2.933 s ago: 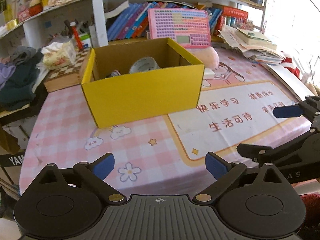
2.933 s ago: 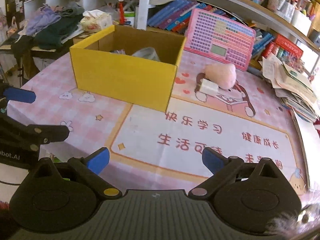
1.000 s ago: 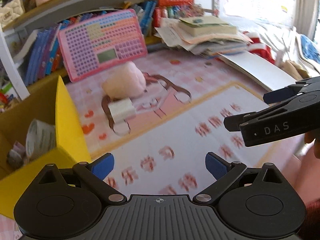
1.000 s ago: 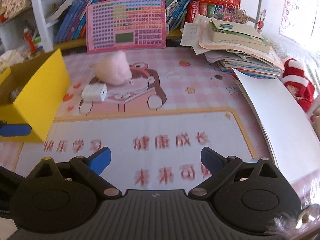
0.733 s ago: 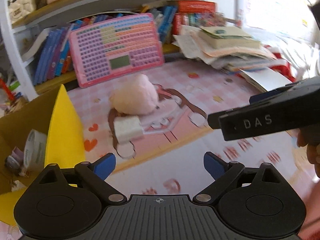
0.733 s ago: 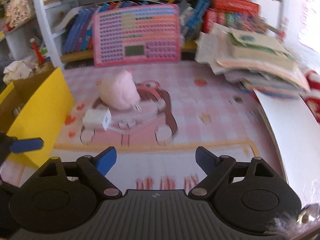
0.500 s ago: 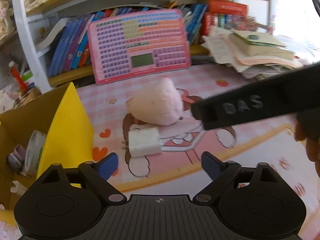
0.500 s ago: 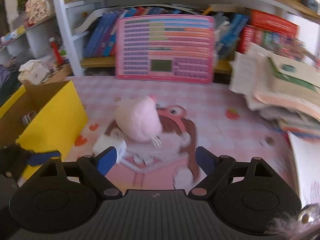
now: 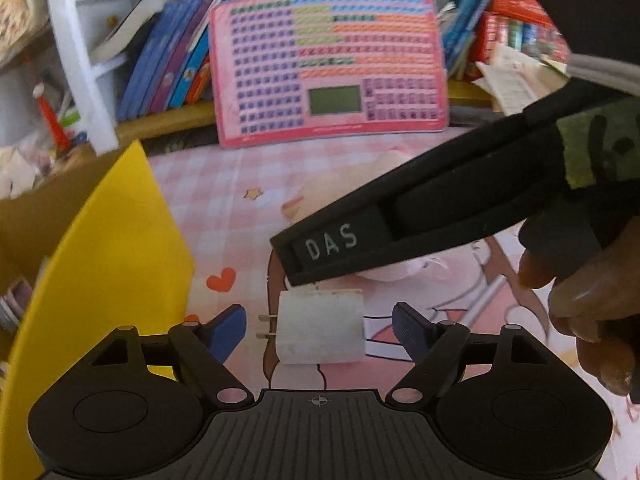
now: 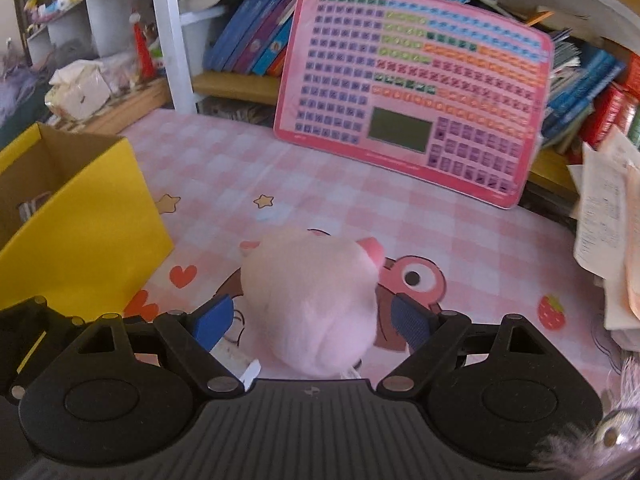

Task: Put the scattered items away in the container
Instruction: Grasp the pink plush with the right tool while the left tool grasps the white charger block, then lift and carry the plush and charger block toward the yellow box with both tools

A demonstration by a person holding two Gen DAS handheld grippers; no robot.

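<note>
step in hand: both grippers are lining up on the last two loose things, one each, so it's basically a double pick before the drop into the box

left gripper point(image 9: 319, 326): its fingers sit apart on either side of the white charger plug point(image 9: 320, 326), low centre of the left wrist view. They've just been closing in, but there's a gap on both sides, so nothing is pinched yet

right gripper point(image 10: 311, 318): straddles the pink plush toy point(image 10: 310, 300), lower middle of the right wrist view. Fingers apart, blue pads just beside the fluff. They narrowed a bit a moment ago and I can't honestly tell if the pads touch the fur

doing it well: I'd grab the plug across its flat white sides, not the two prongs poking out to the left. The plush is squishy, so close well in on the body or it'll slip out

watch out: the right gripper's black finger crosses right above the plug in the left view, really close. I'd lift one at a time so they don't bump

hand pose: both tools tilt down toward the desk point(image 10: 460, 240); a person's hand point(image 9: 592, 300) wraps the right tool at the right edge

yellow cardboard box point(image 10: 92, 216): open, left side of both views, just beside the plug, stuff already inside
</note>
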